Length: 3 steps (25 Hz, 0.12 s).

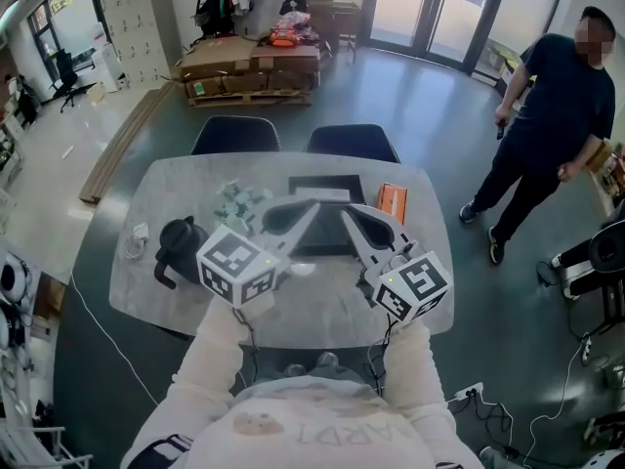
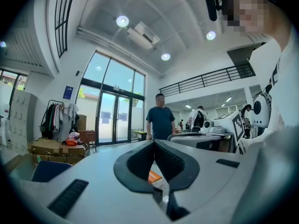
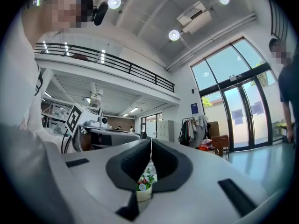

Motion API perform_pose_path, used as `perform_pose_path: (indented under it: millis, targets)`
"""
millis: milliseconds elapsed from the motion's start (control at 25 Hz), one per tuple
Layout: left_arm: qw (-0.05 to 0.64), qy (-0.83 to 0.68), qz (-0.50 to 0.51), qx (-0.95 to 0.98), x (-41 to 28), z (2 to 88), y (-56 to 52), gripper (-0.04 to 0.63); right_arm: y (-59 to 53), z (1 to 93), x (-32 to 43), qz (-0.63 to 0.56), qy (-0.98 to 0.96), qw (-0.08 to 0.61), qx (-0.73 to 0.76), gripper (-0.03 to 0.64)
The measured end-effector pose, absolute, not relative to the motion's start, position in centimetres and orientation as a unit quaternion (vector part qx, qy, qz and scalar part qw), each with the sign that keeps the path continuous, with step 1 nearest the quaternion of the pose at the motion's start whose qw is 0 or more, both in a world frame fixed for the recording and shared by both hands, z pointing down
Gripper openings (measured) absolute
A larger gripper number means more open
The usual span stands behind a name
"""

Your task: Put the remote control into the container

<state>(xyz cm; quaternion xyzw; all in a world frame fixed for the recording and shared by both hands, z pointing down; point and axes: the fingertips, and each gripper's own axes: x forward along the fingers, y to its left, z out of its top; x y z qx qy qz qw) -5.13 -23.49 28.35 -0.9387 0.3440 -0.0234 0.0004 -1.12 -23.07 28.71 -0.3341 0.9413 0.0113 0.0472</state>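
Observation:
A dark rectangular container [image 1: 327,181] lies at the middle of the table, partly hidden behind both grippers. I cannot make out a remote control in any view. My left gripper [image 1: 315,208] reaches over the container from the left with its jaws shut and nothing between them; in the left gripper view its pads [image 2: 154,141] meet at the tip. My right gripper [image 1: 343,212] comes in from the right, also shut and empty, with its tips [image 3: 151,140] together. The two tips stand close together above the container.
On the pale oval table [image 1: 146,291] stand a black jug [image 1: 181,247] at the left, a small flower pot [image 1: 239,203], and an orange box [image 1: 391,201] to the right of the container. Two dark chairs [image 1: 234,135] stand behind. A person [image 1: 547,115] stands at the right.

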Motion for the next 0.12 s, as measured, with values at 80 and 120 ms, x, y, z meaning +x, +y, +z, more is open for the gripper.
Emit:
perform_pose_path:
  millis: [80, 120]
  targets:
    - [0.001, 0.344, -0.024, -0.939, -5.12, 28.55, -23.44, 0.012, -23.09, 28.85, -1.09, 0.012, 0.942, 0.048, -0.333, 0.018]
    - [0.001, 0.344, -0.024, -0.939, -5.12, 28.66, -23.42, 0.012, -23.10, 28.91, -1.09, 0.013, 0.942, 0.048, -0.332, 0.018]
